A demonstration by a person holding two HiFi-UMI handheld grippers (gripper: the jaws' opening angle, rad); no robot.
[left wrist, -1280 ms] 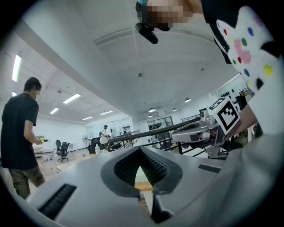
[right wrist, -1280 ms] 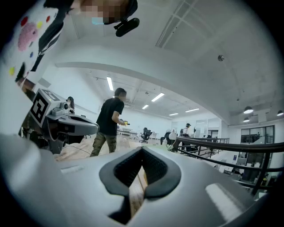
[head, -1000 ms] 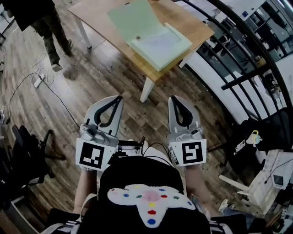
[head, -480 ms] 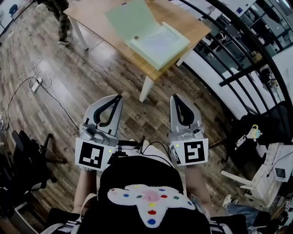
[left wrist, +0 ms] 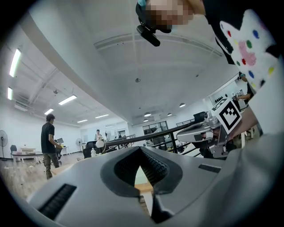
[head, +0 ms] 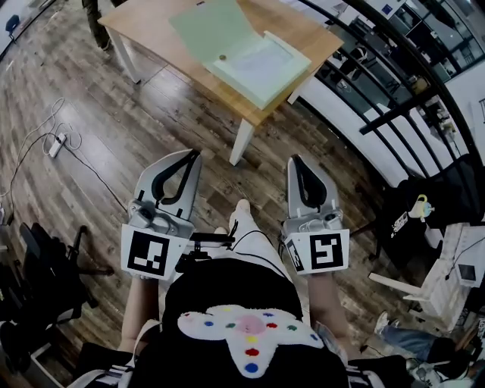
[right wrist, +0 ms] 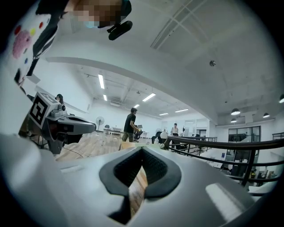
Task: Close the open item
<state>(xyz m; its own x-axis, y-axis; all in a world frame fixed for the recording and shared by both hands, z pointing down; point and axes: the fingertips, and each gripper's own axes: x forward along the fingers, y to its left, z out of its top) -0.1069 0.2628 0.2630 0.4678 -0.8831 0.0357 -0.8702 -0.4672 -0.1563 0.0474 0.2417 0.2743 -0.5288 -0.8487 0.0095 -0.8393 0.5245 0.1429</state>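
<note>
The open item is a pale green flat box (head: 261, 64) on a wooden table (head: 144, 26) at the top of the head view. Its lid (head: 208, 30) lies folded back flat to the left of the tray. My left gripper (head: 195, 154) and right gripper (head: 295, 160) are held side by side close to my body, over the floor and well short of the table. Both are shut with nothing in them. In the left gripper view the left gripper (left wrist: 141, 148) has its jaws together; in the right gripper view the right gripper (right wrist: 142, 148) does too.
A black railing (head: 394, 114) runs along the right side. One white table leg (head: 241, 140) stands nearest me. A dark office chair (head: 45, 265) is at the left, a power strip with cable (head: 57, 142) lies on the wood floor, and a person's legs (head: 95, 15) show far top left.
The table and box have slid up and left in the head view. The person at top left has walked farther away. Both grippers stay shut and empty.
</note>
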